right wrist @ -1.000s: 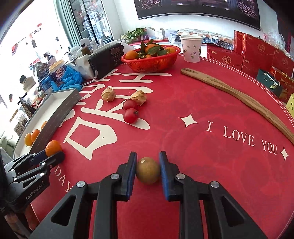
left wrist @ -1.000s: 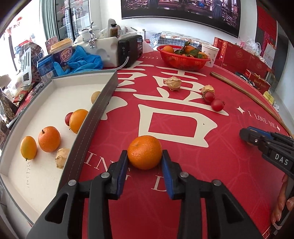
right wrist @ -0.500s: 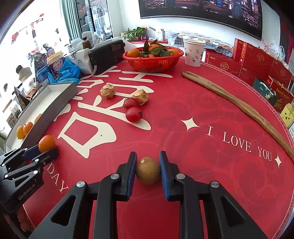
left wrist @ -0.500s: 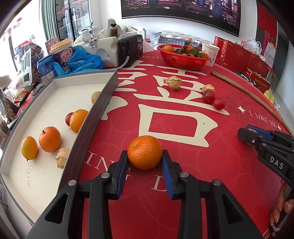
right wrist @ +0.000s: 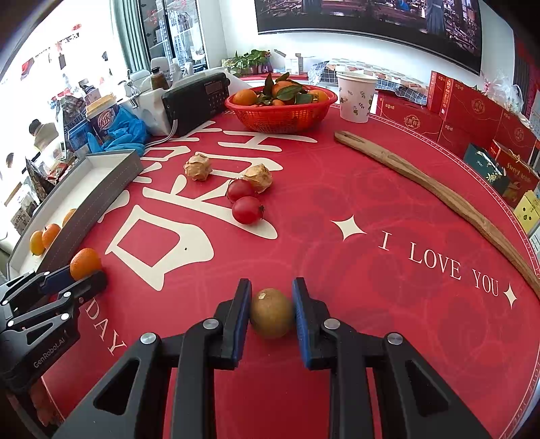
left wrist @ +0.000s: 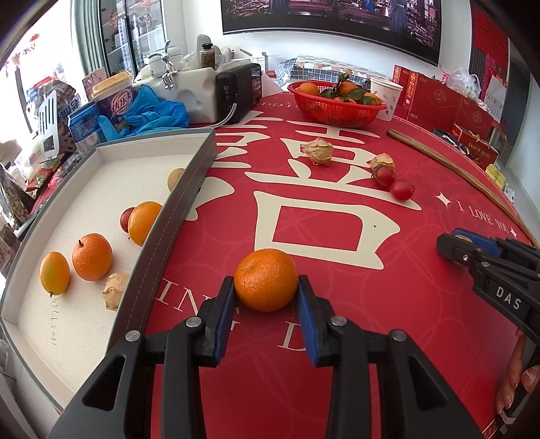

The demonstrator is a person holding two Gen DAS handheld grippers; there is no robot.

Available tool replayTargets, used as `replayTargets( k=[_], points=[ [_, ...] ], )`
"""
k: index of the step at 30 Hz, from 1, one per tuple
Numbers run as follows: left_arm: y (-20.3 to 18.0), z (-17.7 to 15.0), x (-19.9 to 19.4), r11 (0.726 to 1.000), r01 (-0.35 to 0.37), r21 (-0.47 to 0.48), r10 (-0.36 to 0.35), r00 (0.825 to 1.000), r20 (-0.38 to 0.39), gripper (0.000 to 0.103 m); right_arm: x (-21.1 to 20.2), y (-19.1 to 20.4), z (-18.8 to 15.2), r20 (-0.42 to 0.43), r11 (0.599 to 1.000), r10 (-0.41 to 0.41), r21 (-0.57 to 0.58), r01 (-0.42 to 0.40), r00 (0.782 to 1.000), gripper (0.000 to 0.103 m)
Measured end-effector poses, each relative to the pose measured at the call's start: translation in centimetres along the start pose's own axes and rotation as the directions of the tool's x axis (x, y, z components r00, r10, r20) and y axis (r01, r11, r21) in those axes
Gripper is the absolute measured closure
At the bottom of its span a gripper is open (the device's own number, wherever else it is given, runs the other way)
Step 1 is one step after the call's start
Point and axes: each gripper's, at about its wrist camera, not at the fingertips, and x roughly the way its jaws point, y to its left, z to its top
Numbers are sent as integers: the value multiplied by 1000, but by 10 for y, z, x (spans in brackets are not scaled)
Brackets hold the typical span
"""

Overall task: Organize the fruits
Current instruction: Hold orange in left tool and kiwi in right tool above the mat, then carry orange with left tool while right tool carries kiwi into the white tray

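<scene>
Left gripper (left wrist: pixel 265 297) clamps the orange (left wrist: pixel 266 279); right gripper (right wrist: pixel 271 312) pinches the brown fruit (right wrist: pixel 271 317); round skins could squirt free when lifted toward the tray (left wrist: pixel 175 216).

Daylight pours through tall windows (left wrist: pixel 135 37) at the left. A white wall (right wrist: pixel 371 50) carries a long dark picture (left wrist: pixel 330 17). Red boxes (right wrist: pixel 472 108) are stacked along the right beside the red tabletop (right wrist: pixel 371 189).

tray (left wrist: pixel 189 189) wall hides part of pale round fruit (left wrist: pixel 175 177) | red fruit (left wrist: pixel 126 219) half behind orange (left wrist: pixel 143 221)
</scene>
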Motion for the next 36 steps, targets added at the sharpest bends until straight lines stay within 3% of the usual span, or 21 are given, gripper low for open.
replayTargets(
  k=[21,36],
  points=[
    [-3,-3,-4,1000,8,13,-8,1000,-16,64,0,-1,0,-1,1000,8,12,-8,1000,77],
    [-9,2,-20,1000,9,29,-10,1000,15,64,-9,-6,3,26,999,29,42,-31,999,77]
  ],
)
